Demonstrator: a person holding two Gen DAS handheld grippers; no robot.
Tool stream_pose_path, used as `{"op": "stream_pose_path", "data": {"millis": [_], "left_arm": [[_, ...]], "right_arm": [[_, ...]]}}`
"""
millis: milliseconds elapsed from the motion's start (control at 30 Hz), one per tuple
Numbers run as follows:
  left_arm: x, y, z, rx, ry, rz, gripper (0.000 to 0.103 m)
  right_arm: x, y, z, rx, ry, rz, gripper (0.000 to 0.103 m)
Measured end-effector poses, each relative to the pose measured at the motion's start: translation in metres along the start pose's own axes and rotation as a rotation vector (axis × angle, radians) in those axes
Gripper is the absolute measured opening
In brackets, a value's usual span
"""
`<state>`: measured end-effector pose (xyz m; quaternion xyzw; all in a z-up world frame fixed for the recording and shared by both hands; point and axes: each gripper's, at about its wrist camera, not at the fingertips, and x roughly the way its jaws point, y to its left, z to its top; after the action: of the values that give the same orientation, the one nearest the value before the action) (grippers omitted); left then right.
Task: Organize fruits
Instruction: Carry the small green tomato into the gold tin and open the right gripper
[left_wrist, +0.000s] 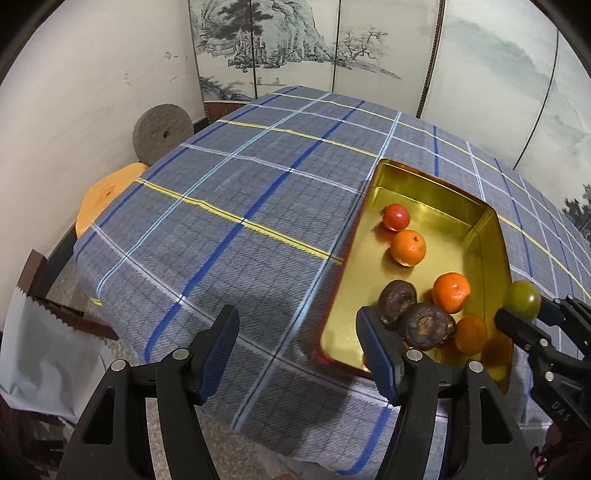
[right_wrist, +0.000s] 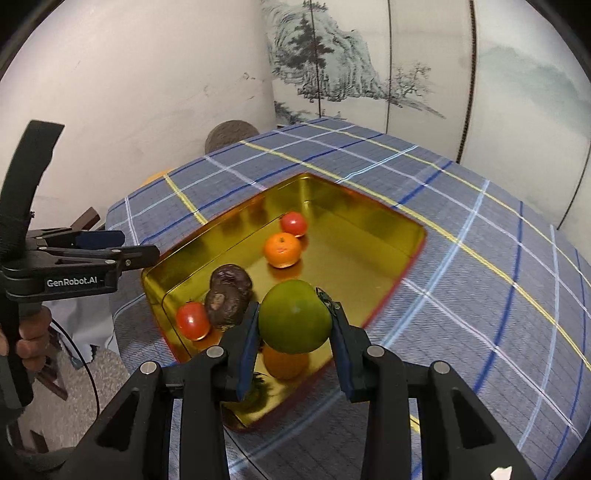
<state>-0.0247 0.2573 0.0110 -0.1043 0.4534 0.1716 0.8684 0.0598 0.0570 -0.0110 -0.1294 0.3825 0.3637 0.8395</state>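
From the left wrist camera, the left gripper (left_wrist: 299, 354) has its fingers apart with nothing between them; it hangs over the checked tablecloth (left_wrist: 221, 206), at the near left edge of the gold tin (left_wrist: 495, 236); inside the tin lie a red tomato (left_wrist: 396, 217), two oranges (left_wrist: 408, 247) and two dark wrinkly fruits (left_wrist: 413, 314); the green fruit (left_wrist: 524, 300) shows at the right, held by the other gripper.

From the right wrist camera, the right gripper (right_wrist: 295, 332) squeezes the green fruit (right_wrist: 293, 316) tight, above the near end of the tin (right_wrist: 413, 229); another tomato (right_wrist: 192, 320) sits near the left wall.

I think the round fruit could slip out, or drop onto an orange and bounce off the table, if the fingers let go too high.
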Motion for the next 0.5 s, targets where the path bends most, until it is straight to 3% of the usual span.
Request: {"op": "stream_pose_path", "data": {"millis": [500], "left_arm": [[-0.001, 0.012, -0.006, 0.014, -0.001, -0.007, 0.067]], "right_arm": [[0.028, 0.016, 0.003, -0.015, 0.056, -0.028, 0.034]]}}
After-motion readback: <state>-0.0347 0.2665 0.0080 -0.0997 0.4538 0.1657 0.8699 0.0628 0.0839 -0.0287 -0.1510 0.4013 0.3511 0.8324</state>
